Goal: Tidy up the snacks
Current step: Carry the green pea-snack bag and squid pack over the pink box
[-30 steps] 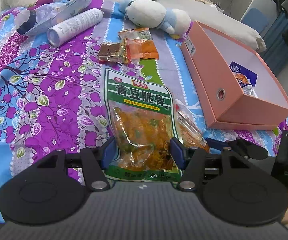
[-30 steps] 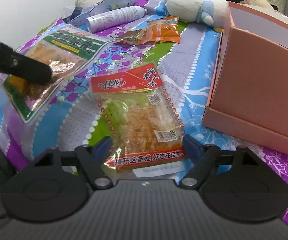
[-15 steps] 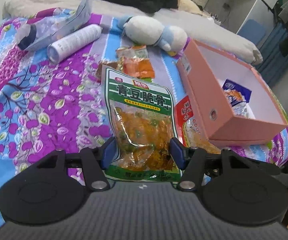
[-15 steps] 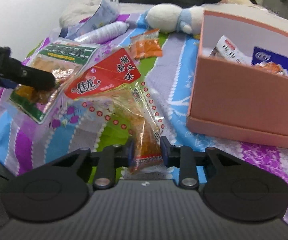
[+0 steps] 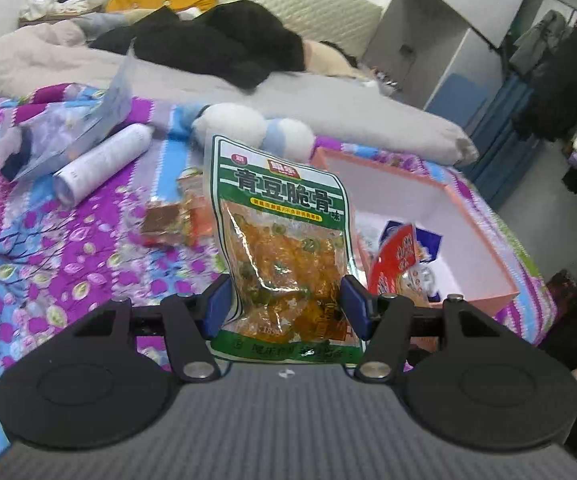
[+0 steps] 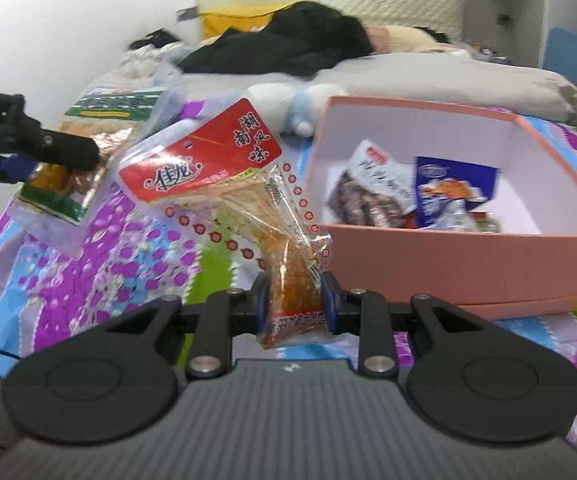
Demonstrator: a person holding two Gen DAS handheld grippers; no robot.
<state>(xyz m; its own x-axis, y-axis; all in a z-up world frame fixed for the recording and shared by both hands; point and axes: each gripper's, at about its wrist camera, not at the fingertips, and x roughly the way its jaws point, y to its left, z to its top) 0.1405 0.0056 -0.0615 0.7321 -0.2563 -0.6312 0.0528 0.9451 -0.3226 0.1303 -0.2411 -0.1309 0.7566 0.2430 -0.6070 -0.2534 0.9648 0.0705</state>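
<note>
My left gripper (image 5: pixel 284 306) is shut on a green snack bag (image 5: pixel 284 236) with orange pieces, held up off the bed, left of the pink box (image 5: pixel 484 240). My right gripper (image 6: pixel 293 300) is shut on the bottom of a red-topped clear snack packet (image 6: pixel 216 164), lifted beside the pink box (image 6: pixel 448 256). The box holds several snack packs (image 6: pixel 384 192). The green bag (image 6: pixel 80 160) and the left gripper show at the left of the right wrist view. The red packet (image 5: pixel 396 264) shows by the box in the left wrist view.
Small orange and brown snack packets (image 5: pixel 180 216) lie on the purple floral bedspread (image 5: pixel 48 248). A white spray can (image 5: pixel 100 164), a clear plastic bag (image 5: pixel 72 132) and a white-and-blue plush toy (image 5: pixel 248 128) lie farther back. Pillows and black clothing are behind.
Both grippers have lifted their snacks off the bed and moved toward the pink box. The right gripper shut on the red packet during this second; the left kept hold of the green bag.
</note>
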